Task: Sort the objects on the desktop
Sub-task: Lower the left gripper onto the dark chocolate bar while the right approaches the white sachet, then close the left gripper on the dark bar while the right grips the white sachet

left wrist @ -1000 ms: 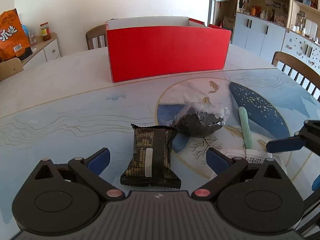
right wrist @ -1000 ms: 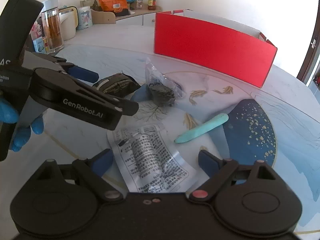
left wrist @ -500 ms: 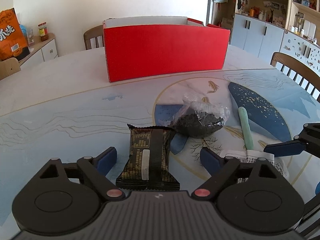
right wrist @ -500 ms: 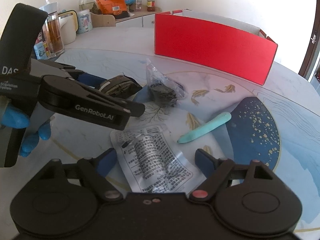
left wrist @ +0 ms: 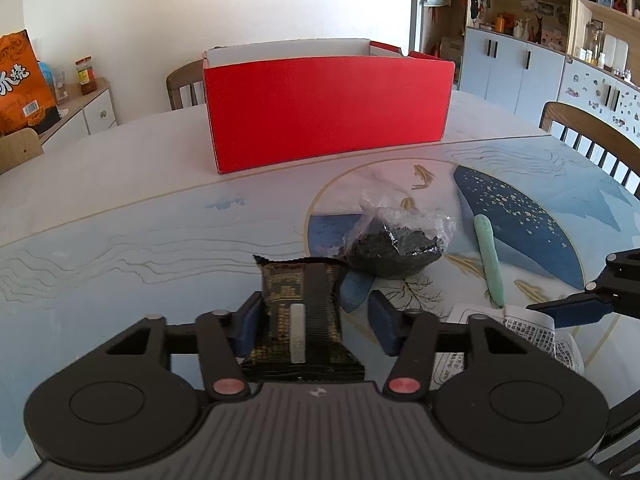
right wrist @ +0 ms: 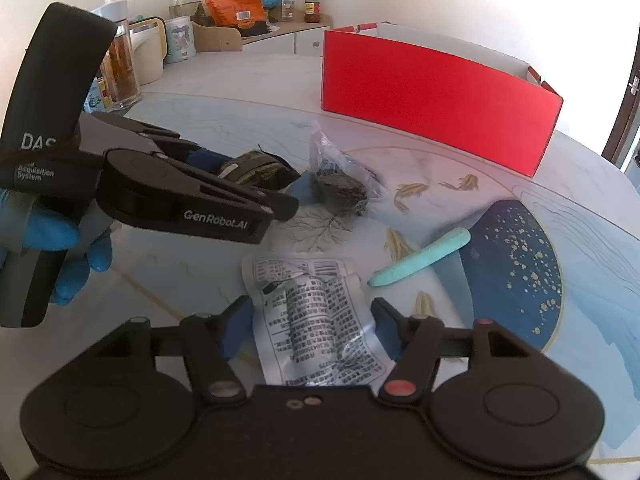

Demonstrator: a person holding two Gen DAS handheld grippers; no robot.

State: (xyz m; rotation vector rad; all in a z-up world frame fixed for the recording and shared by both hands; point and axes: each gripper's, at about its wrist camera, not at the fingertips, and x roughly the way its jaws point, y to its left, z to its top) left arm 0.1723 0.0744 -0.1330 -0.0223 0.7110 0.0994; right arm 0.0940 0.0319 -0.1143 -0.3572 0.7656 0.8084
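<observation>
left wrist: my left gripper [left wrist: 316, 322] is closing around the dark snack packet [left wrist: 302, 312]; left pad touches, right pad not yet I think. Red box [left wrist: 326, 110] far.
right wrist: my right gripper [right wrist: 312, 330] is closing over the white sachet [right wrist: 316, 320], pads apart from it. Mint stick [right wrist: 420, 262] just right.

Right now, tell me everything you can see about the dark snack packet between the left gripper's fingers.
The dark snack packet is a flat, glossy black wrapper with gold print, a pale strip down its back seam and crimped, serrated ends. It lies flat on the patterned table, lengthways between the fingers of the left gripper, whose jaws are closing on it; one pad seems to touch its side, the other stands clear. A clear bag of dark bits lies just beyond.
</observation>
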